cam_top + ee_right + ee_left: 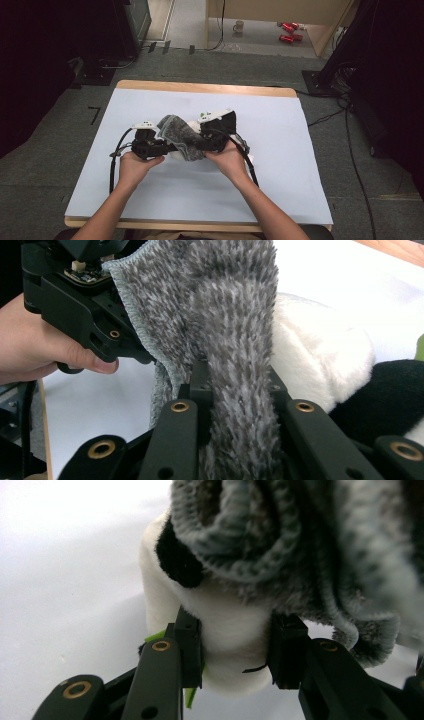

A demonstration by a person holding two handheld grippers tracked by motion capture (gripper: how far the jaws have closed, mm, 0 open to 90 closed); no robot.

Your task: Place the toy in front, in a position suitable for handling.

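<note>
A white plush toy (230,630) with black patches (177,560) is pinched between the jaws of my left gripper (236,622). Draped over the toy is a grey fuzzy cloth (280,535). My right gripper (237,375) is shut on a fold of that cloth (225,305), with the toy's white body (320,360) just behind it. In the high view both grippers meet at the table's middle: the left gripper (165,147) comes in from the left and the right gripper (204,141) from the right, with the cloth (180,134) bunched between them.
The table (280,165) is covered by a white sheet with a wooden strip along its far edge. Black cables (114,165) trail from both grippers. On the floor beyond stand a mug (239,26) and red cans (289,31). Dark equipment flanks both sides.
</note>
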